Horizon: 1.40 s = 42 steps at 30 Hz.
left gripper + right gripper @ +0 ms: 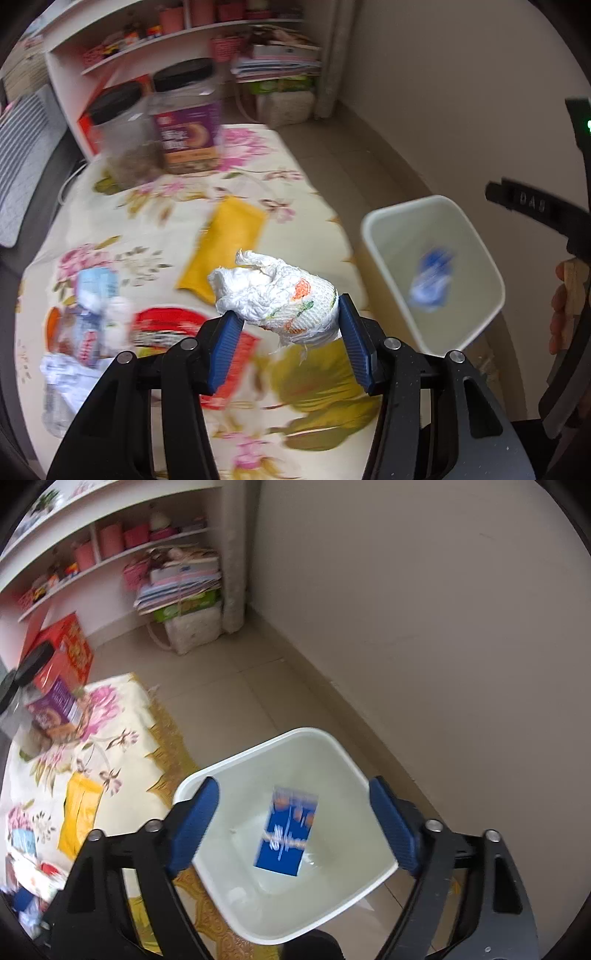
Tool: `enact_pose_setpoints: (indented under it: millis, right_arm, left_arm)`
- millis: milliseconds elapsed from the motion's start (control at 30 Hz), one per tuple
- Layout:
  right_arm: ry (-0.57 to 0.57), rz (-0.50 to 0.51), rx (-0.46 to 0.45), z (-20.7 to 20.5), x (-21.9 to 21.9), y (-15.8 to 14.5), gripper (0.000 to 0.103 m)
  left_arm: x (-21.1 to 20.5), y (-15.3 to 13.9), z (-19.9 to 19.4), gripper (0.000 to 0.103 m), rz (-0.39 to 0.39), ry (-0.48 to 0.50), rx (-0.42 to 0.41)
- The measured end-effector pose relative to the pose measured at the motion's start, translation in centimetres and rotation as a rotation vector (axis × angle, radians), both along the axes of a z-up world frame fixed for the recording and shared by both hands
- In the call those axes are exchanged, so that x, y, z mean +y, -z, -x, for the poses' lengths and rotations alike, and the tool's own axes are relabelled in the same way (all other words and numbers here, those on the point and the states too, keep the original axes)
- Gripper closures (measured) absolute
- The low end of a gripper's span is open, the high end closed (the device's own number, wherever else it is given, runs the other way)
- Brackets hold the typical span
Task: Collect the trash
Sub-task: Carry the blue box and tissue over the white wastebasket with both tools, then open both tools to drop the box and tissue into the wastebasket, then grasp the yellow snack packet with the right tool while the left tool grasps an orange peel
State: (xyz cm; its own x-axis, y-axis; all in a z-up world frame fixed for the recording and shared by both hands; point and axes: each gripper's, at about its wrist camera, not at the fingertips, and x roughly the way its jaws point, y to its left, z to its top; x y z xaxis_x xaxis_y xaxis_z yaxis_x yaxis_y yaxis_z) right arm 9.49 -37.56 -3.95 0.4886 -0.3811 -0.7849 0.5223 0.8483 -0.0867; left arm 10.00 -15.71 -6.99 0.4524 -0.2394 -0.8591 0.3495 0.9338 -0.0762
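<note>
My left gripper [291, 325] is shut on a crumpled white paper towel [280, 299] with orange and green print, held above the floral tablecloth [184, 192]. A white bin [373, 229] stands on the floor to its right, with a blurred blue packet [432, 280] inside. My right gripper [295, 823] hangs open over the same white bin [236, 768], nothing between its blue pads [192, 823]. A blue carton [288, 834] shows blurred inside the bin, below the open jaws. A yellow packet [225, 247] lies on the cloth.
Two black-lidded jars [184, 118] stand at the table's far end. More wrappers and a red packet [166, 325] lie at the near left. Shelves [155, 44] and stacked papers [181, 587] line the back wall. The other gripper and a hand [565, 306] show at the right edge.
</note>
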Motion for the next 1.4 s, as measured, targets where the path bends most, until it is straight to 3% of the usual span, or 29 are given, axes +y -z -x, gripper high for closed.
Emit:
enact_pose_setpoints:
  millis: [333,567,700,1000,1400]
  right_arm:
    - [0.127,-0.009,-0.069,2.4,-5.5,-2.0,0.012]
    - [0.235,-0.023,-0.107,4.2,-9.4,-2.7,0.011]
    - [0.249,-0.026,-0.101,4.4,-10.1,-2.5,0.011]
    - [0.211,0.002,-0.107,3.8,-8.4,-2.7,0.008]
    - [0.008,0.076,-0.058,1.2,0.0,-1.9,0.008]
  left_arm:
    - [-9.6,0.8,1.1,0.051,0.055,0.108,0.024]
    - [-12.9,1.1,0.9,0.05,0.108,0.134,0.054]
    - [-13.8,1.6,0.4,0.037,0.14,0.134,0.085]
    - [-12.3,0.6,0.5,0.033,0.117,0.116,0.03]
    - [-4.6,-1.5,0.0,0.024,-0.046,-0.009,-0.125]
